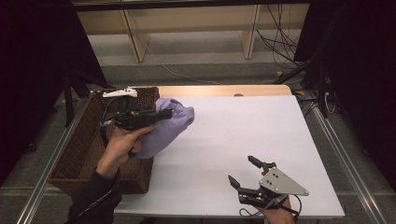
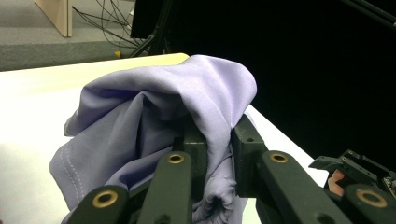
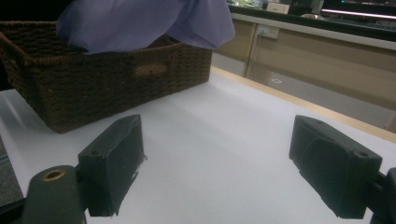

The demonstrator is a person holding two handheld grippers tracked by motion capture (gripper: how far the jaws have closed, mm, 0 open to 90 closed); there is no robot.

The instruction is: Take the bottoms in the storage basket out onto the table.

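Lavender cloth [image 1: 169, 126] hangs bunched from the left hand-held gripper [image 1: 163, 114] in the high view, above the right rim of a dark wicker basket [image 1: 79, 149] that sits at the left edge of the white worktop [image 1: 243, 135]; part of the fabric drapes over the rim toward the basket's inside, part out over the worktop. What else the basket holds cannot be told. The left hand [image 1: 122, 144] comes up from the lower left, sleeve dark, and carries the tool about level. The right hand-held gripper [image 1: 243, 172] rests low near the front edge, well apart from the cloth, its jaws spread with nothing between them. Beyond the far edge lie grey floor, cables and pale wooden legs. In the left gripper view the cloth [image 2: 163, 121] rises in a folded mound, a pleat of it pinched between the closed jaws, so this tool grips the fabric. In the right gripper view the basket [image 3: 107, 88] stands ahead on the worktop [image 3: 219, 154] with the cloth [image 3: 140, 23] above its rim; the two black jaws stand wide apart over bare surface.
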